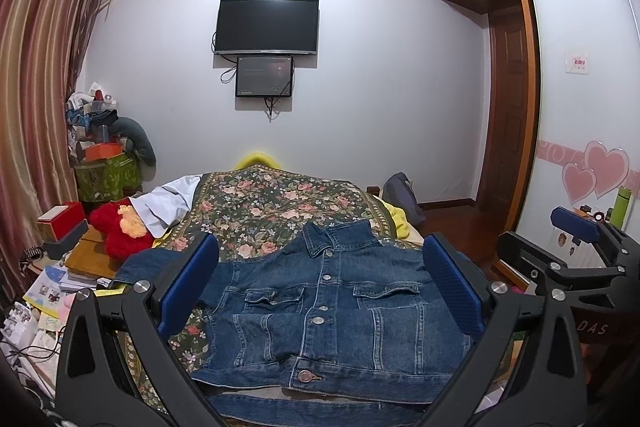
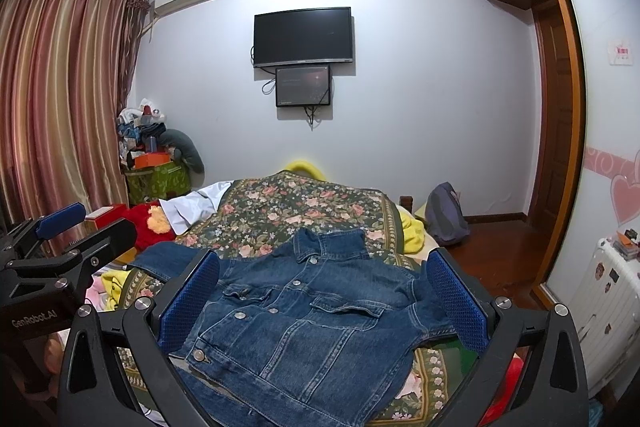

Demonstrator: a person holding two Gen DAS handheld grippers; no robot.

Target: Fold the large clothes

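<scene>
Overall, bed (image 1: 280, 203) with floral cover filled the frame from 9 to 3 o'clock. Denim jacket (image 1: 332, 315) lay front-up and buttoned on the bed at 6 o'clock, collar toward 12, one sleeve spread toward 9. No fold visible; judged task at start, all folds left. Left gripper (image 1: 320, 291) fingers stood wide apart, holding nothing, above the jacket. Right gripper (image 2: 324, 303) likewise spread wide and empty.

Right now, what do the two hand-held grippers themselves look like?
Both match: the left hand-held gripper and right hand-held gripper have black angular frames with silver screws and blue textured finger pads. White "GenRobot.AI" lettering marks the left body. No cables or sleeves visible.
</scene>
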